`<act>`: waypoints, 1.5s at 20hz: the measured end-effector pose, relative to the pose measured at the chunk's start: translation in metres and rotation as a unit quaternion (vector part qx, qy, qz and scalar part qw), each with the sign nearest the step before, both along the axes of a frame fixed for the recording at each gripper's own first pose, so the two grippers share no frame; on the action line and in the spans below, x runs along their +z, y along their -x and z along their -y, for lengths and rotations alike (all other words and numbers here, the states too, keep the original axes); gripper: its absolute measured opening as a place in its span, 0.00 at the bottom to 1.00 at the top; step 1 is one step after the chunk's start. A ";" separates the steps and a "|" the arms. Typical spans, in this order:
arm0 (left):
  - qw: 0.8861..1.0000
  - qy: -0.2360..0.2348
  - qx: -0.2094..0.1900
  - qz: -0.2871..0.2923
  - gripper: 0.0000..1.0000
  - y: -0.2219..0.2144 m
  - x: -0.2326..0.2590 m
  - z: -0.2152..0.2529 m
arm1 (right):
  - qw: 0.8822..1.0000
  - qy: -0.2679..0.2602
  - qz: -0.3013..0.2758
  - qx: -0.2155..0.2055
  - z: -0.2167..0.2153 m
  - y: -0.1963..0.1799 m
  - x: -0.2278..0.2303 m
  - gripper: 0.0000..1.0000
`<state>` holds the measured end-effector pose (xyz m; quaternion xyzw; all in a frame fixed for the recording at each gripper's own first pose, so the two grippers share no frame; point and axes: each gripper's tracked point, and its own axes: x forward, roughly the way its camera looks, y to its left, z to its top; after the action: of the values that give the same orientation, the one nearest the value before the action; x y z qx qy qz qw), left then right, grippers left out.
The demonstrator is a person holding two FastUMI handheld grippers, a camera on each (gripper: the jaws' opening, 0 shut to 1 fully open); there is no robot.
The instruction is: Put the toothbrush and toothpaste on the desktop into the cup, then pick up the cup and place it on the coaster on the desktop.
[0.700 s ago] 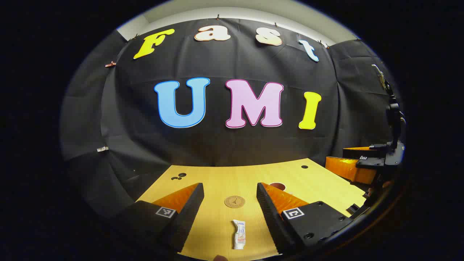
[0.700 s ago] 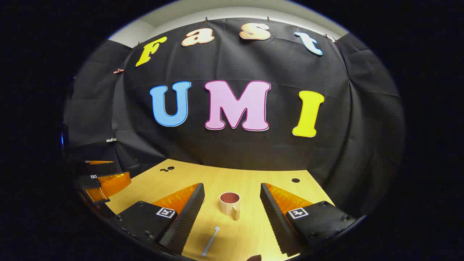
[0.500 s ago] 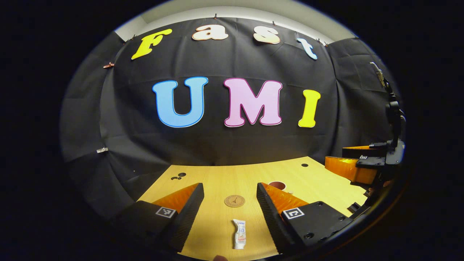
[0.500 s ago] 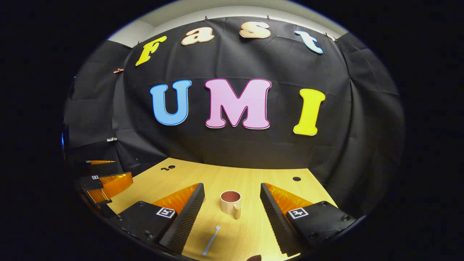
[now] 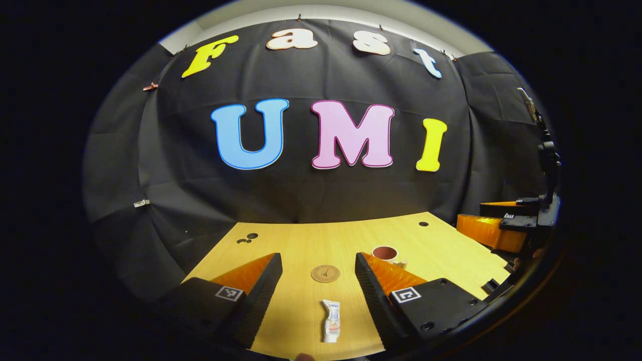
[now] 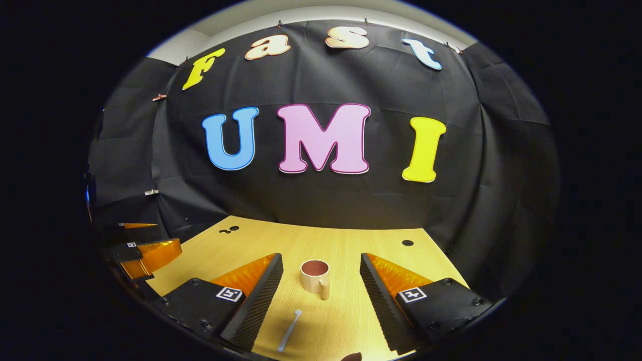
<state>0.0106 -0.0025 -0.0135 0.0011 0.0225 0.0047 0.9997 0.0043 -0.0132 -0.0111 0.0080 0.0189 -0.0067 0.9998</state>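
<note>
Pale wood-grain desktop runs back to a black cloth wall, with a few small dark holes near its far edge, and everything for the job lies loose on it. We hold the left gripper above the near edge with its jaws spread wide and nothing between them; the toothpaste lies flat on the wood between its fingers, cap end towards us, and the round brown coaster sits just beyond it. Our right gripper is likewise spread and empty, with the toothbrush lying between its fingers, head pointing away, and the cup standing upright just past it, handle turned towards us. Seen from the left gripper view, the cup stands to the right of the coaster, apart from it. We judge the toothpaste to be a small, light, soft tube that will dent under pressure, so we would pinch it across the middle of its body, gently. The toothbrush looks thin, stiff and smooth, lying low on the wood and likely to slip or roll; we would grip the handle near mid-length. The cup looks rigid, with a cream outside and reddish-brown inside, and probably smooth-walled, so taking its rim wall or handle seems safest. Neither item is in the cup yet.
</note>
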 end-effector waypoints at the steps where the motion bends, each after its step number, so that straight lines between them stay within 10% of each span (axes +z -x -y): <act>1: 1.000 -0.001 -0.002 -0.001 0.92 -0.001 -0.002 0.001 | 1.000 0.001 -0.001 -0.001 0.001 0.000 -0.001 0.96; 13: 0.979 -0.032 -0.045 -0.196 0.91 -0.063 -0.152 0.040 | 0.999 0.003 -0.038 -0.011 0.023 0.001 -0.028 0.96; 30: 0.929 -0.086 0.010 -0.359 0.79 -0.104 -0.280 0.024 | 0.992 -0.013 -0.117 -0.043 0.088 -0.012 -0.083 0.95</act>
<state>0.1146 -0.0269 -0.2935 0.0881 0.3798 0.0158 0.9207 0.0168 -0.1010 -0.0938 0.0211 0.1350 -0.0503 0.9893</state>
